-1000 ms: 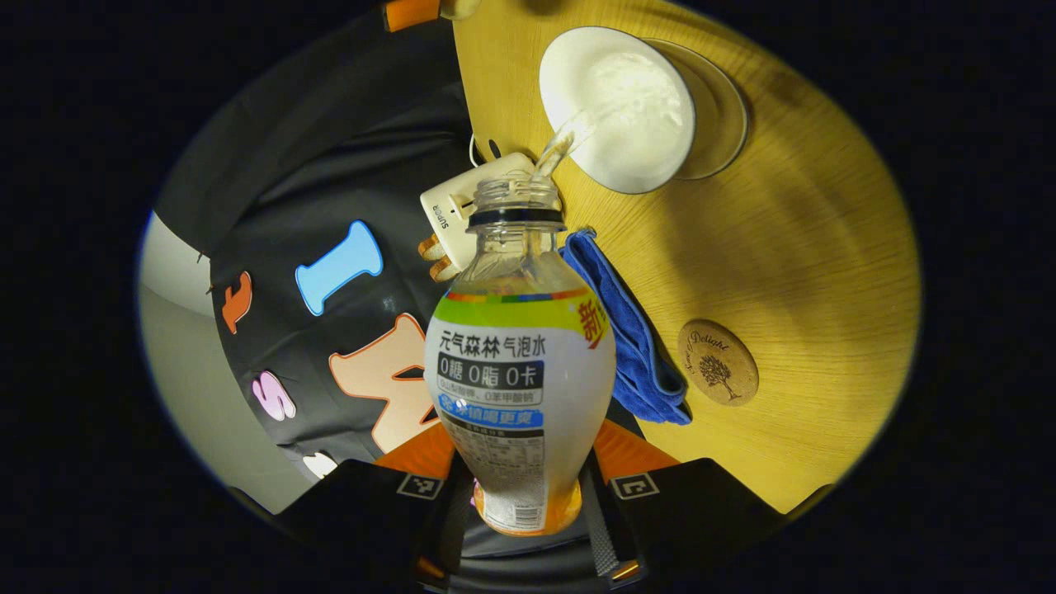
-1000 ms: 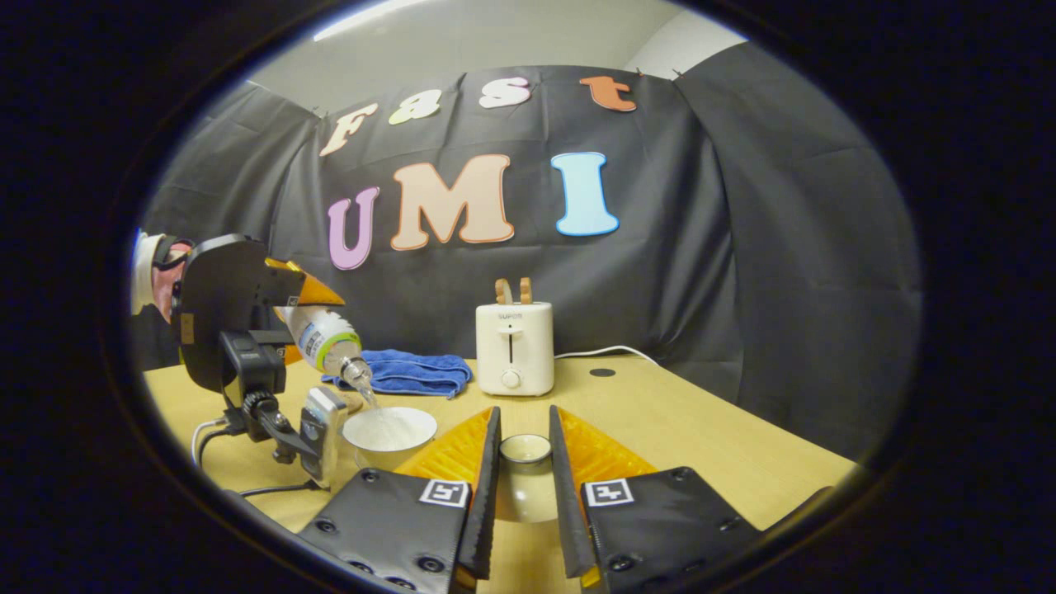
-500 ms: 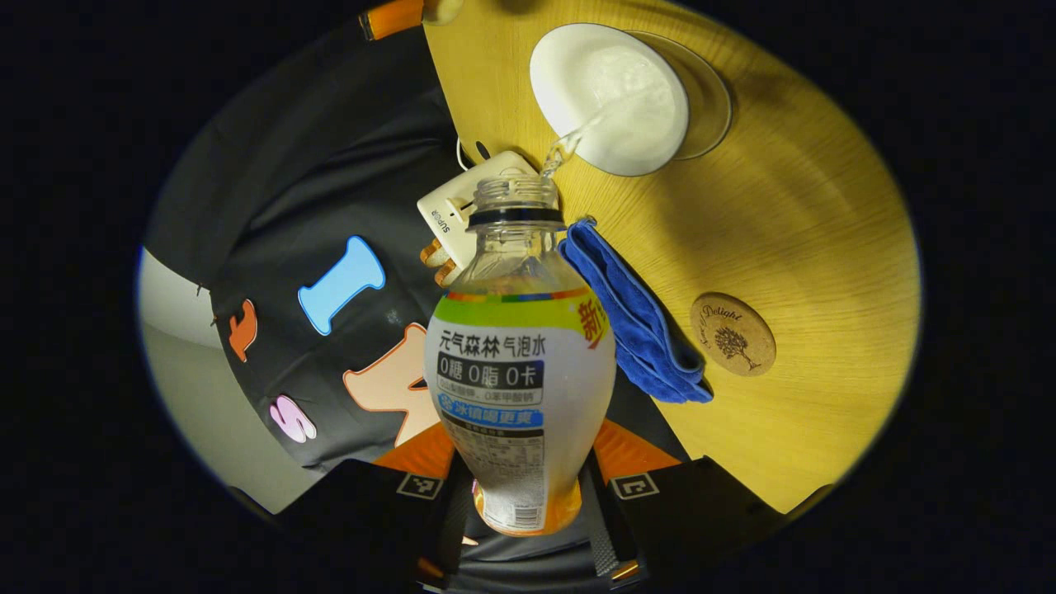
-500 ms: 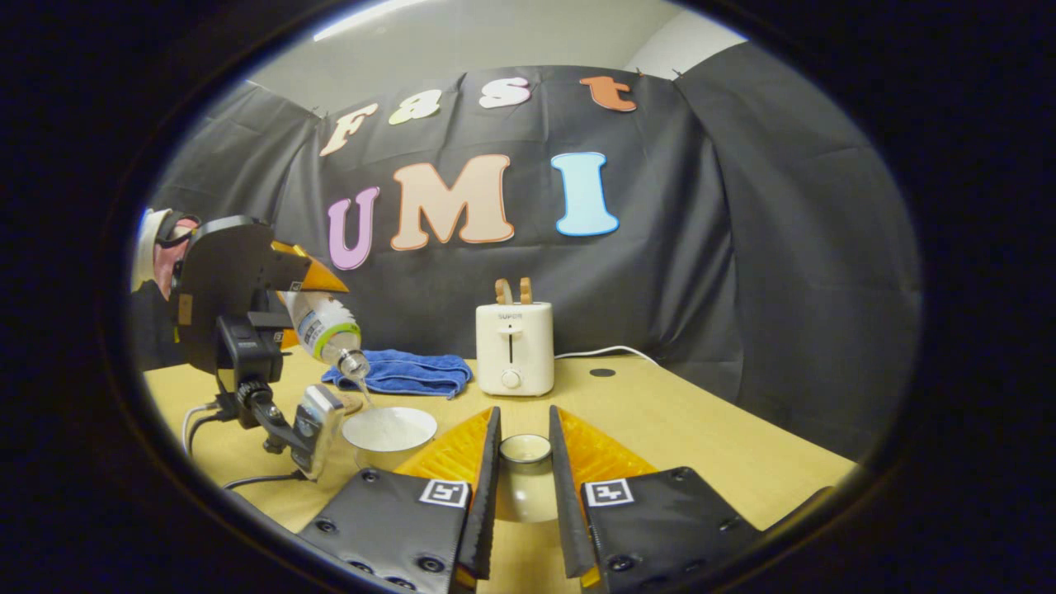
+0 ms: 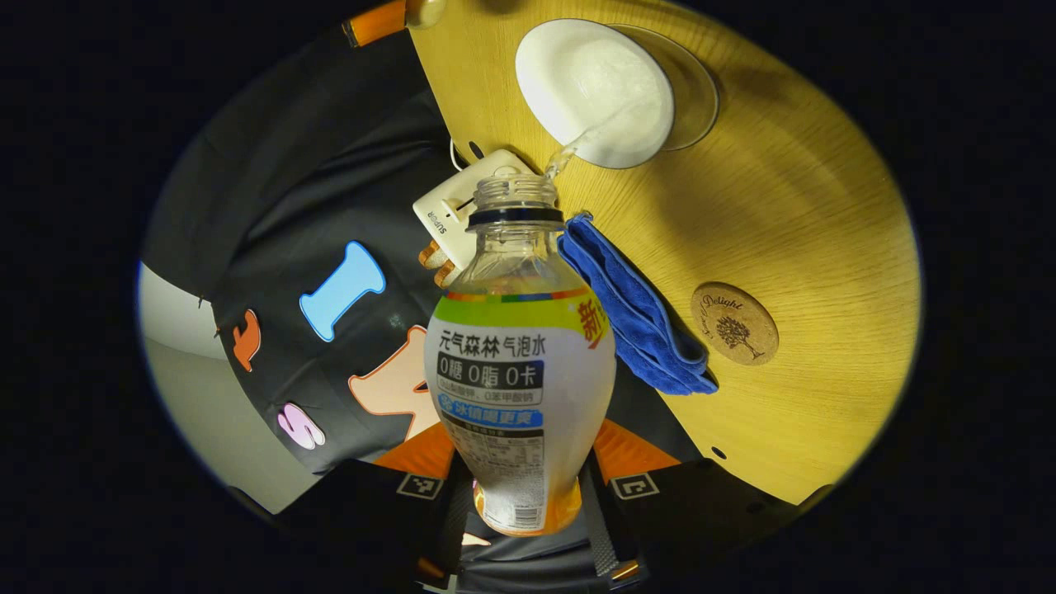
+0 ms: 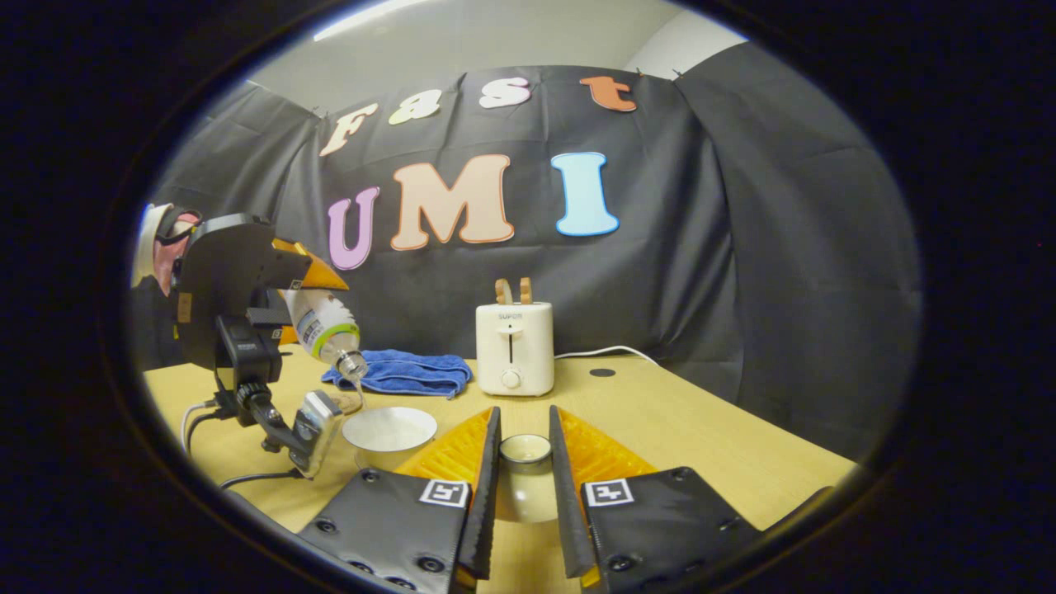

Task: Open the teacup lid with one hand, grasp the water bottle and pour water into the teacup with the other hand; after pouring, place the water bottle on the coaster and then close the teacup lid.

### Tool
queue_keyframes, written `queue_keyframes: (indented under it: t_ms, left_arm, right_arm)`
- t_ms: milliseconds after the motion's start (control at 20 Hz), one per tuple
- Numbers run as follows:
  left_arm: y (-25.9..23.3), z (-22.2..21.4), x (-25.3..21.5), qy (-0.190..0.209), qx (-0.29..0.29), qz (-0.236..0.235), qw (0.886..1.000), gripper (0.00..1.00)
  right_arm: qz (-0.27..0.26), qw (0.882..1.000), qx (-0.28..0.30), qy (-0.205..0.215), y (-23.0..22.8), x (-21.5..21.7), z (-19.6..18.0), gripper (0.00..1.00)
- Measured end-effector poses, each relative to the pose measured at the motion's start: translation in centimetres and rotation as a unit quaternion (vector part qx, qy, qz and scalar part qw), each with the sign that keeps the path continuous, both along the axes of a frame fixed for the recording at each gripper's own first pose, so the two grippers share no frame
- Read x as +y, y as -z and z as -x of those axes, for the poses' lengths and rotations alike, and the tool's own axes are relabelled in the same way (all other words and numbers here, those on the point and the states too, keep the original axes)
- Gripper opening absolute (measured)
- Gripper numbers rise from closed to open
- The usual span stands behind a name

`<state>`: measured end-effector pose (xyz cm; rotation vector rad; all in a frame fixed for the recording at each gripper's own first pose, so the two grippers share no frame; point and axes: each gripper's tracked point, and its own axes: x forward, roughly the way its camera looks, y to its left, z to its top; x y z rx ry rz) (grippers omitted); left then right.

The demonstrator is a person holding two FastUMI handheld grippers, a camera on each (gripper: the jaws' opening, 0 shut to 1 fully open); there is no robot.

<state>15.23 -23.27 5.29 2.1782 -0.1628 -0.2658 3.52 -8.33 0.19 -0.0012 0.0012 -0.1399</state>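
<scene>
Clear water arcs from the water bottle (image 5: 520, 363), which my left gripper (image 5: 520, 495) clamps tilted above the open teacup (image 5: 594, 91). My right gripper (image 6: 521, 487), fingers pinching the teacup lid (image 6: 525, 450), holds it aside, while the cork coaster (image 5: 734, 323) waits beside the blue cloth (image 5: 635, 318).

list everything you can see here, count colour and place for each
water bottle: 1, clear with a white and green label, tilted over the teacup, a thin stream running from its mouth
teacup: 1, white, lid off, on the table by a clear saucer
teacup lid: 1, pale with a round knob, between the right gripper's fingers
coaster: 1, brown, round, bare on the table beside the cloth
cloth: 1, blue, folded, on the table
toaster: 1, cream, at the back of the table, its cord trailing right
table: 1, light wood
left gripper: 1, shut on the water bottle
right gripper: 1, holding the teacup lid
hand: 1, behind the left gripper
</scene>
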Motion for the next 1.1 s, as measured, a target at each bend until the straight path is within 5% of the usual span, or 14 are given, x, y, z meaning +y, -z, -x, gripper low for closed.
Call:
queue_keyframes:
  t_ms: [300, 450, 550, 800, 1100]
  left_arm:
    - [3.8, 0.4, 1.1, -0.024, 0.070, 0.113, 0.991, 0.58]
    - [6.0, 1.5, 1.0, -0.034, 0.128, 0.224, 0.966, 0.58]
    - [6.8, 2.1, 1.0, -0.045, 0.160, 0.311, 0.936, 0.58]
    - [4.6, 2.3, -0.1, -0.033, 0.207, 0.545, 0.812, 0.57]
    - [3.2, 0.9, -0.5, -0.044, 0.250, 0.739, 0.625, 0.57]
  right_arm:
    - [0.000, 1.000, 0.000, 0.000, 0.0, 0.0, 0.0, 0.38]
    - [0.000, 1.000, 0.000, 0.000, 0.0, 0.1, 0.0, 0.38]
    - [0.000, 1.000, 0.000, 0.000, 0.0, 0.0, 0.0, 0.37]
    - [0.001, 1.000, -0.001, 0.003, 0.0, 0.0, 0.1, 0.37]
    - [0.001, 1.000, -0.001, 0.004, -0.1, -0.1, 0.0, 0.38]
